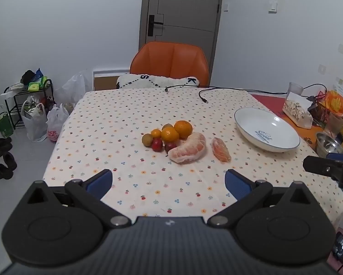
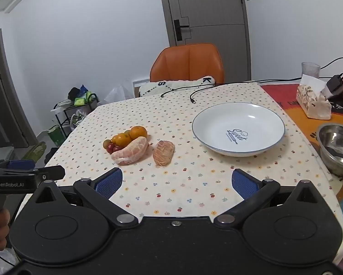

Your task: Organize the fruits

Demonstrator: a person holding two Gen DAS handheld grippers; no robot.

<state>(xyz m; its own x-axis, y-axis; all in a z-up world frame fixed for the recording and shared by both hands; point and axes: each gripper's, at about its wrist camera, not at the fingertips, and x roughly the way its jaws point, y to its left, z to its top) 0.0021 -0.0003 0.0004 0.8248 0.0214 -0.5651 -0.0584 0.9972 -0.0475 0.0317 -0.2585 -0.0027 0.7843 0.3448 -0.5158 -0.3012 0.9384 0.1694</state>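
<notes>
A pile of fruit lies mid-table: oranges (image 1: 182, 128) (image 2: 138, 132), small red fruits (image 1: 157, 144), a brownish round fruit (image 1: 147, 139), a big peeled pomelo piece (image 1: 188, 148) (image 2: 130, 150) and a smaller pomelo segment (image 1: 220, 149) (image 2: 163, 153) lying apart to its right. An empty white plate (image 1: 266, 133) (image 2: 238, 128) stands to the right. My left gripper (image 1: 169, 184) is open and empty above the near table edge, in front of the fruit. My right gripper (image 2: 177, 182) is open and empty, nearer the plate.
A steel bowl (image 2: 336, 145), a tissue box (image 2: 313, 103), a glass (image 2: 310, 70) and snack bags (image 1: 336, 105) crowd the right side. Cables (image 2: 194, 96) lie at the far edge. An orange chair (image 1: 169, 61) stands behind the table. Bags and a rack (image 1: 34, 105) stand on the floor at left.
</notes>
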